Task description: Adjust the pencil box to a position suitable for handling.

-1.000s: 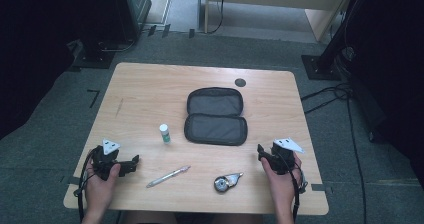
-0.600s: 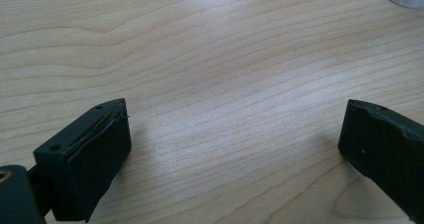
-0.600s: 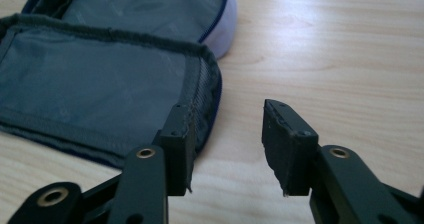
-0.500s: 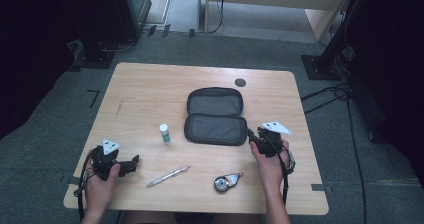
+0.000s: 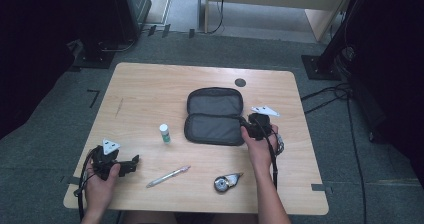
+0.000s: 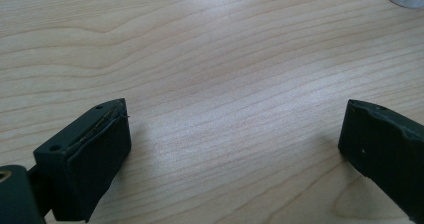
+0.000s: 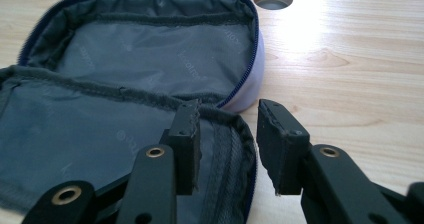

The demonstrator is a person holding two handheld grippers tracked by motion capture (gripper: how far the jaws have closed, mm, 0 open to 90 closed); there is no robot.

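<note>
The pouch (image 5: 214, 116) lies unzipped and spread flat in the middle of the table (image 5: 150, 91), its two grey-lined halves side by side, one nearer the person and one farther. In the right gripper view the pouch (image 7: 125, 74) shows a dark blue zip edge, and the near half's right rim runs up between the two jaws. The right gripper (image 5: 250, 125) sits at that right end of the near half; its jaws stand a narrow way apart, one over the lining and one outside the rim, and whether they touch the fabric I cannot tell. The left gripper (image 5: 131, 163) rests low over bare wood near the table's front left corner, well apart from the pouch, with its jaws spread wide and nothing between them. A round tape dispenser (image 5: 225, 181) lies near the front edge, beside the right forearm. A pen (image 5: 168, 176) lies slantwise between the two hands. A small white bottle (image 5: 164, 133) with a green band stands upright just left of the pouch.
</note>
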